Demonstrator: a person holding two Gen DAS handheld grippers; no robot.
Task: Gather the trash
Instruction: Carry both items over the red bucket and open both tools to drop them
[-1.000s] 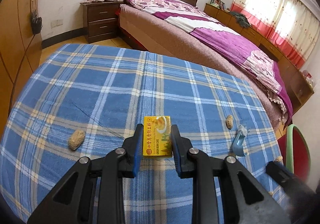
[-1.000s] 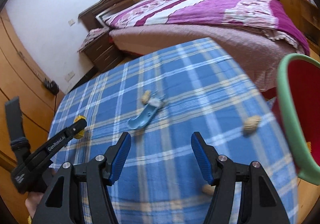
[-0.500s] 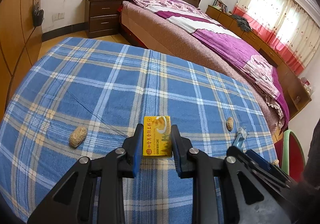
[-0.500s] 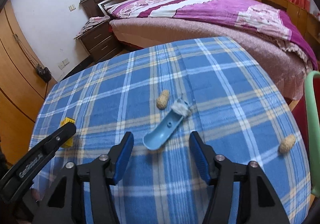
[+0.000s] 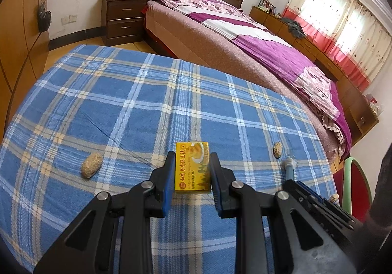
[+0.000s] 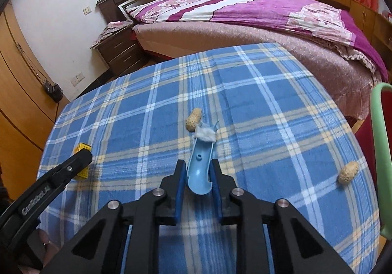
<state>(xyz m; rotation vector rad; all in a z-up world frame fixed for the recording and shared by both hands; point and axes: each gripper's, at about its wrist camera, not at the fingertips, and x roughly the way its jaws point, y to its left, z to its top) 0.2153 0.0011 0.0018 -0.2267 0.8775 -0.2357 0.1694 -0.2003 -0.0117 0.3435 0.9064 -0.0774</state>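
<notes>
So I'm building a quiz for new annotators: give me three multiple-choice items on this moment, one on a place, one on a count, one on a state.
1. Where is the red bin with the green rim?
A. off the table's right edge
B. on the bed
C. on the nightstand

2. How many peanuts show in the right wrist view?
A. none
B. two
C. five

3. What is the state of the right gripper?
A. wide open
B. shut on the blue plastic scoop
C. shut on a peanut

Answers: 1 A, its rim rises beside the plaid tablecloth. 2 B, one peanut by the scoop's tip, another near the bin. 3 B, both pads press the scoop's sides.
</notes>
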